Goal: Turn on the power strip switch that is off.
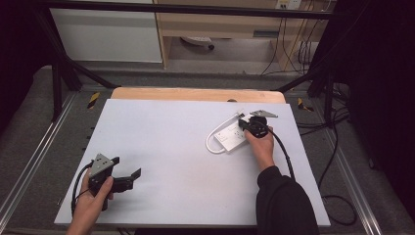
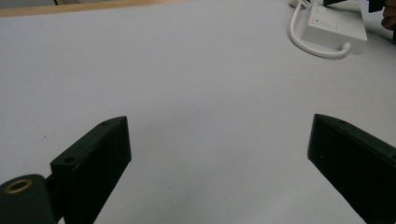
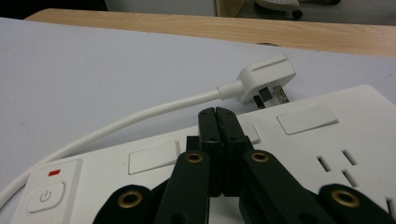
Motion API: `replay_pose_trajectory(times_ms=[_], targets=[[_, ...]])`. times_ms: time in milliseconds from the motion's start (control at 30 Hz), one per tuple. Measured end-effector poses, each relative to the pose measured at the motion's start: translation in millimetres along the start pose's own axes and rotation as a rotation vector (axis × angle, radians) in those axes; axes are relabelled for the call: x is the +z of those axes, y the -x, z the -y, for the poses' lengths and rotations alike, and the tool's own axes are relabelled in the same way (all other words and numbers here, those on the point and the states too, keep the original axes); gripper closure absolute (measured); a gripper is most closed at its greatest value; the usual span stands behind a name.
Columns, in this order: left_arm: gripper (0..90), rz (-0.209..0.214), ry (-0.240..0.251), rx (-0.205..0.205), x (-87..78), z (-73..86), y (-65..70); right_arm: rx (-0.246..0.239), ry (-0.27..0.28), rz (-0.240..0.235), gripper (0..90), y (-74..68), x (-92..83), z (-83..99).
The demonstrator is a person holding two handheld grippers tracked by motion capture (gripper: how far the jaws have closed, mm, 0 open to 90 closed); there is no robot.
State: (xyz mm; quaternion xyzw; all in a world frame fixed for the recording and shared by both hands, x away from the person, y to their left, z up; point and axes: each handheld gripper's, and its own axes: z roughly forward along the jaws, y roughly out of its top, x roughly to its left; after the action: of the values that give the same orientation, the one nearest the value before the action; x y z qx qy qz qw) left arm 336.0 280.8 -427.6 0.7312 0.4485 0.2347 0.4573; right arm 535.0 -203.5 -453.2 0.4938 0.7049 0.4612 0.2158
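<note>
- Right tool (image 1: 243,122): jaws pressed together with nothing between them, tips over the white power strip (image 1: 234,135).
- Power strip: at two o'clock on the table (image 1: 161,147), its white cable (image 3: 140,116) looped, its plug (image 3: 267,79) lying beside it.
- Left tool (image 1: 128,177): at seven o'clock, jaws wide apart, holding nothing.

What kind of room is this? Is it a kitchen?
Probably a lab or workshop, not a kitchen. A pale work table stands inside a black metal frame, cables trail over the floor, and a white power strip lies on the table.
</note>
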Motion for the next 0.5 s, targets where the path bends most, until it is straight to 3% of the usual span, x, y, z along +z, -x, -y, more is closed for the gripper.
replay_pose_trajectory(times_ms=[500], targets=[[5.9,0.000,0.001,-0.001,-0.1,0.1,-0.2,0.026,-0.001,-0.011,90.0,1.9,-1.2,-1.0]])
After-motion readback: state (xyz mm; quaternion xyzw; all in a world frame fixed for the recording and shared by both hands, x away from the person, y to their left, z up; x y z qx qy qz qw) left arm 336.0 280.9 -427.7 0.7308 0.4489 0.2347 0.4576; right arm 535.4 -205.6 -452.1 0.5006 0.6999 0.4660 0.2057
